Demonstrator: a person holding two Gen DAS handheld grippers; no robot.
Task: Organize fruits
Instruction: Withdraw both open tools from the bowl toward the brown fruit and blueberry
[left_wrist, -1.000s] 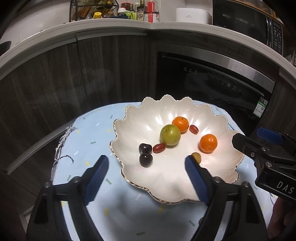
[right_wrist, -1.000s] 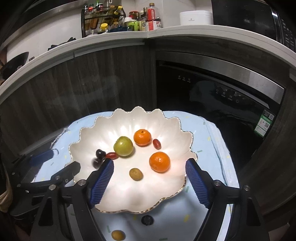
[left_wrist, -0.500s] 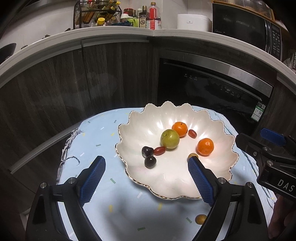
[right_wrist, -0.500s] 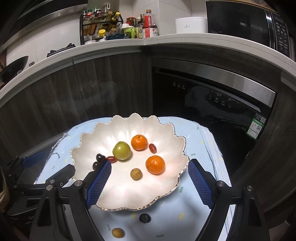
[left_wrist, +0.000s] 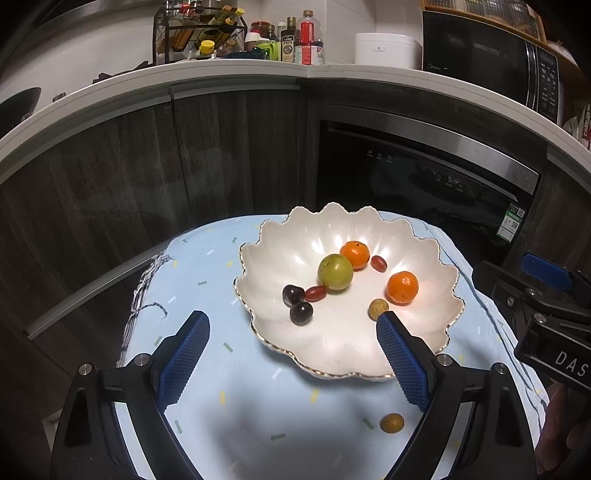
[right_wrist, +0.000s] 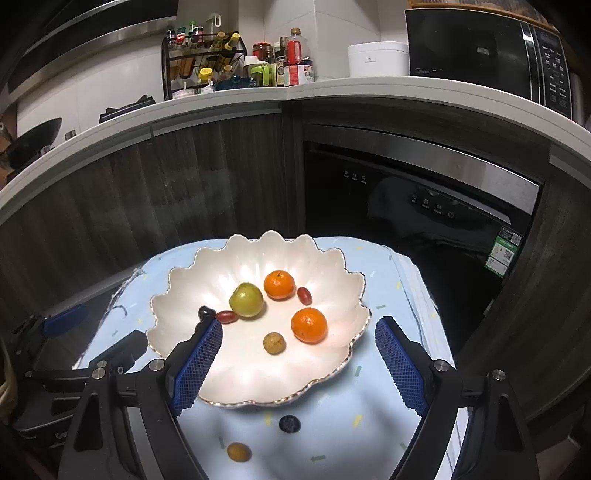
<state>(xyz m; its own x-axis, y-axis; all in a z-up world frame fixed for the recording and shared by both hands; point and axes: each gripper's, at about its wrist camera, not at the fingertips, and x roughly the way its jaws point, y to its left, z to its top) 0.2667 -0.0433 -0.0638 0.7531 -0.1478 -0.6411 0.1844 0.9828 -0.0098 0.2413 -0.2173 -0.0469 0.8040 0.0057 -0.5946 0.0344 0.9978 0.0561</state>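
Note:
A white scalloped bowl (left_wrist: 280, 243) (right_wrist: 207, 269) sits on a light blue cloth (left_wrist: 207, 266). It holds a green fruit (left_wrist: 335, 271) (right_wrist: 246, 300), two oranges (left_wrist: 402, 287) (right_wrist: 308, 325), two red grapes, dark cherries (left_wrist: 301, 313) and a small brown fruit (right_wrist: 274, 343). On the cloth near me lie a small yellow-brown fruit (left_wrist: 392, 422) (right_wrist: 238, 451) and a dark blueberry (right_wrist: 289, 423). My left gripper (left_wrist: 291, 339) is open and empty before the bowl. My right gripper (right_wrist: 297, 347) is open and empty above the bowl's near rim.
Dark wood cabinets and a built-in black oven (right_wrist: 417, 199) stand behind the small table. A white counter (right_wrist: 332, 88) above carries a spice rack, bottles, a white container and a microwave (right_wrist: 487, 48). The cloth's edges drop off at left and right.
Both grippers have pulled back and up from the bowl, staying open. The bowl looks smaller, and the loose fruits on the cloth near me have come further into view.

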